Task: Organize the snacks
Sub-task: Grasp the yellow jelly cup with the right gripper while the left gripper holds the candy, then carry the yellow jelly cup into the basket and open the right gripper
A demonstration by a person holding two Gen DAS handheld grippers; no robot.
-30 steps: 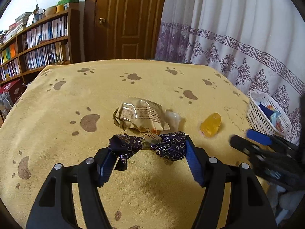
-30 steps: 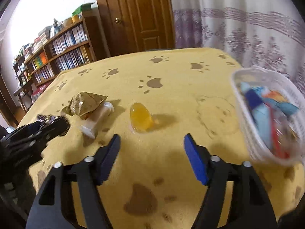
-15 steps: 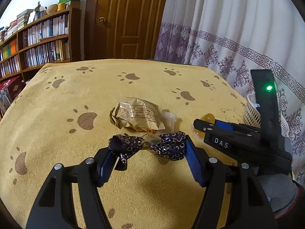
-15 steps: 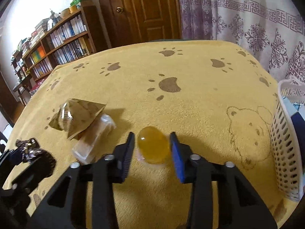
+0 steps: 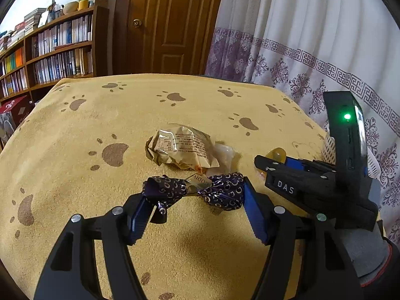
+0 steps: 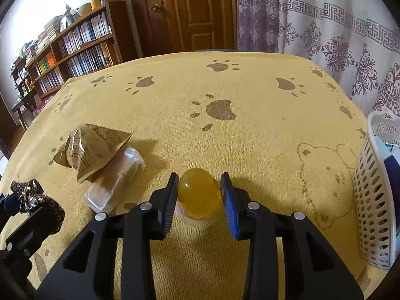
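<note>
My right gripper [image 6: 199, 193] is shut on a yellow jelly cup [image 6: 197, 185] that rests on the paw-print blanket [image 6: 225, 87]; both blue pads press its sides. In the left wrist view the same gripper [image 5: 275, 162] reaches in from the right and hides most of the jelly cup [image 5: 276, 153]. Spanning the pads of my left gripper [image 5: 195, 193] is a dark blue twist-wrapped candy [image 5: 225, 195], which it is shut on just above the blanket. The right wrist view shows that candy [image 6: 30, 197] at its left edge.
A crumpled brown snack packet [image 6: 92, 147] lies left of the jelly, partly over a clear-wrapped bar [image 6: 115, 182]. A white slotted basket [image 6: 372, 200] with several packets stands at the right edge. A bookshelf [image 5: 57, 50], a door and curtains stand behind the table.
My right gripper moved forward over the jelly cup and closed its pads on it. It now fills the right of the left wrist view. The left gripper kept still with its candy.
</note>
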